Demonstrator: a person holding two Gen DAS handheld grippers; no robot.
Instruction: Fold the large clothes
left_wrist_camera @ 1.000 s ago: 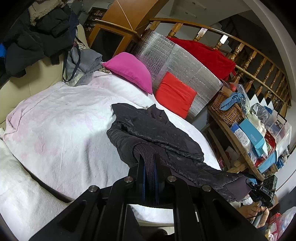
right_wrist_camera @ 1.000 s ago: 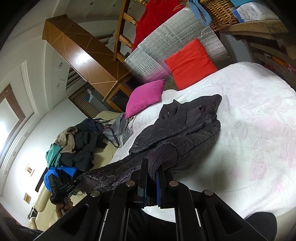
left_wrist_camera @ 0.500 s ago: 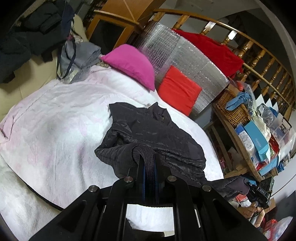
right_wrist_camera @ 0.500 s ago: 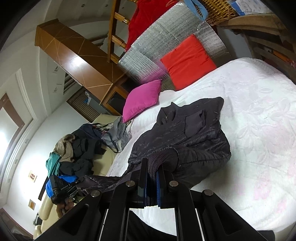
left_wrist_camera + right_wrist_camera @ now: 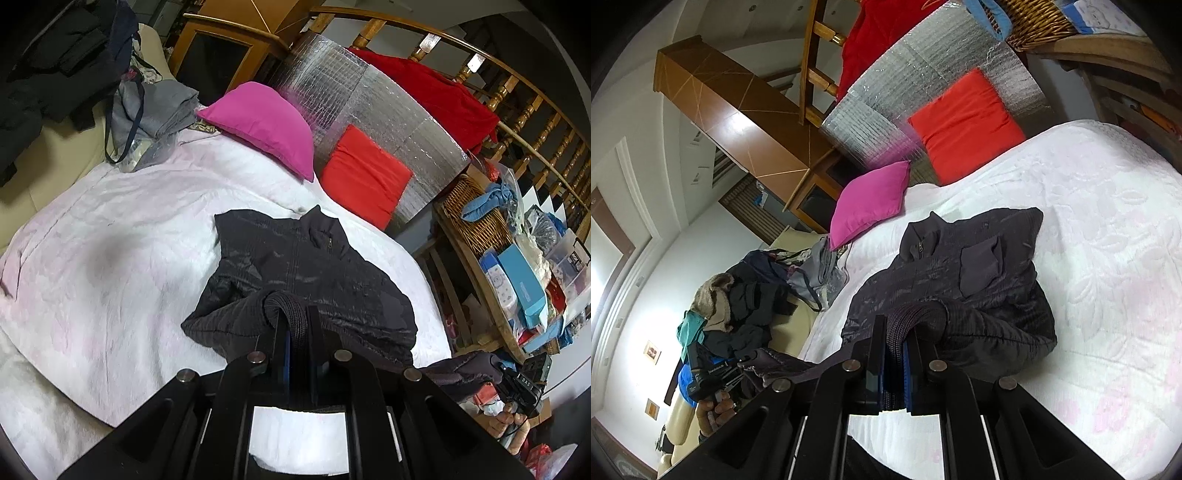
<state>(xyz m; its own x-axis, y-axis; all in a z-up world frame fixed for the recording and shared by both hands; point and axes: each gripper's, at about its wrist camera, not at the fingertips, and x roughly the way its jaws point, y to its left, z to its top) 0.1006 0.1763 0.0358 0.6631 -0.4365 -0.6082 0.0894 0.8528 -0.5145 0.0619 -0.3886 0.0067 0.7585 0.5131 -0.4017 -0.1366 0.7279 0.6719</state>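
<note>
A dark quilted jacket (image 5: 306,273) lies bunched on the bed (image 5: 110,266), which is covered in a white spread with a faint pink flower pattern. In the left wrist view the jacket sits at the middle of the frame, its collar pointing toward 12 o'clock and its lower part drawn toward 6 o'clock. The left gripper (image 5: 297,325) has its fingers clenched on the ribbed hem of the jacket, which loops up out of the narrow gap between them. At 4 o'clock in that view, the jacket's far corner stretches off the bed edge to the right gripper (image 5: 517,384). In the right wrist view the right gripper (image 5: 897,339) likewise has its fingers clenched on a fold of the ribbed hem, with the jacket's body (image 5: 960,280) just beyond at 12 o'clock. At 8 o'clock there, the left gripper (image 5: 713,373) pinches the other end of the hem, with a hand (image 5: 713,410) under it. A pink pillow (image 5: 262,125) and a red pillow (image 5: 364,177) lean at the head of the bed, against a silver foil sheet (image 5: 369,107). A heap of clothes (image 5: 738,306) rests at 9 o'clock beside the bed.
</note>
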